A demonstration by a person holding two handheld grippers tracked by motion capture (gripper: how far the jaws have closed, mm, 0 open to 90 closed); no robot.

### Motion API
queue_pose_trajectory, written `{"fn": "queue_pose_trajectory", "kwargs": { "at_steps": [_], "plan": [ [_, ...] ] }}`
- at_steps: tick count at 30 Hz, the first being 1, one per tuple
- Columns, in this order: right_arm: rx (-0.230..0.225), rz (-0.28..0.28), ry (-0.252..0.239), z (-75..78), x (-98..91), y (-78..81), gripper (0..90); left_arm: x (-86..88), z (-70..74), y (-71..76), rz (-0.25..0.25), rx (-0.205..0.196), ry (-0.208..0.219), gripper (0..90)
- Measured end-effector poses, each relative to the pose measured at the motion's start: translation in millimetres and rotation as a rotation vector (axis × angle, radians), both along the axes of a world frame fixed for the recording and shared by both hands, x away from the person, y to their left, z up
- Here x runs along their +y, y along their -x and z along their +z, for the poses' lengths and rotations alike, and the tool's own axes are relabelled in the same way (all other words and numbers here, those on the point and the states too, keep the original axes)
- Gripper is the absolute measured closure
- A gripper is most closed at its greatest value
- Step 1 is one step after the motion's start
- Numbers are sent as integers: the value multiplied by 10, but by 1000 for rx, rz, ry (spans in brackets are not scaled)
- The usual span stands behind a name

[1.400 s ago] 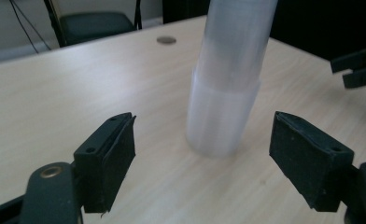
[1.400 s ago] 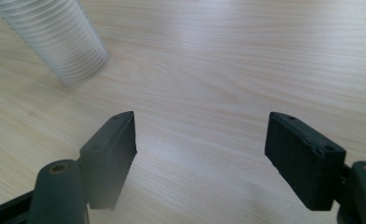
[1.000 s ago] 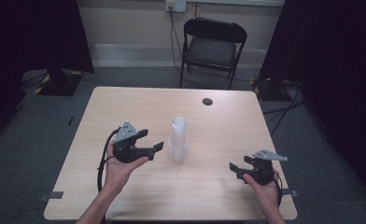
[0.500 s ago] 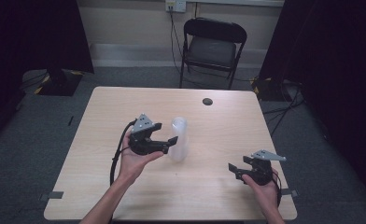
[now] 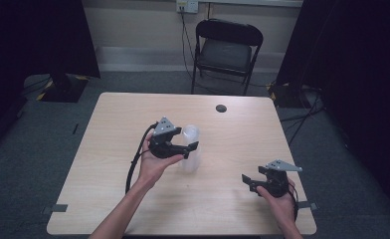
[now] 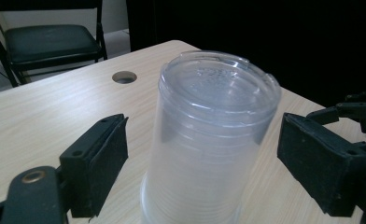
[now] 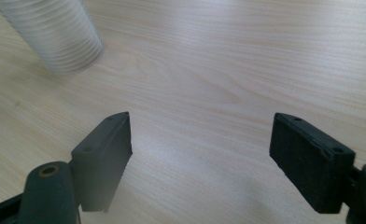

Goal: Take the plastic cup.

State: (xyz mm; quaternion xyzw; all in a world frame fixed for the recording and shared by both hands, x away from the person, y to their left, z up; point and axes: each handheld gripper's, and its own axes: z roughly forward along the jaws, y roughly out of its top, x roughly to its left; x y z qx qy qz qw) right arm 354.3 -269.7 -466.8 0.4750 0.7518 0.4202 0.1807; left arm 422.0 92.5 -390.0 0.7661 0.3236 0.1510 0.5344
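The tall stack of clear plastic cups, nested and turned upside down [image 6: 214, 140], is standing upright near the middle of the pale wooden table [image 5: 103, 149]. You are bracketing it with your left gripper [image 5: 187, 148]: the jaws are spread wide, one on either side of the stack, and neither pad is touching the plastic in the left gripper view. This looks like the reach-and-grasp step, not yet finished. The next move calls for closing gently and squarely on the ribbed wall, since thin cups will likely flex or slip. Your right gripper [image 5: 248, 181] is sitting low by the table's near right edge, well apart from the stack, its jaws gaping over bare wood.
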Motion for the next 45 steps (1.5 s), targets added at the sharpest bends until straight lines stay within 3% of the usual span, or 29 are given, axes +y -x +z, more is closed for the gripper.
{"fn": "queue_pose_trajectory", "kwargs": {
  "at_steps": [6,18,28,30,33,45],
  "plan": [
    [-9,7,0,-3,-5,2,195,-88,-133,-74,-16,0,-54,159],
    [-7,-13,-15,-15,-78,-14,179,-170,-277,-138,-15,23,-99,196],
    [11,-14,-11,-34,-64,-22,176,-169,-294,-152,-7,17,-107,226],
    [12,-15,-14,-34,-67,-19,176,-194,-311,-158,-5,31,-98,229],
    [19,-15,-15,-40,-64,-19,176,-222,-329,-159,-12,31,-114,238],
    [26,-9,-17,-37,-48,-5,176,-193,-318,-143,-16,28,-87,284]
  ]
}}
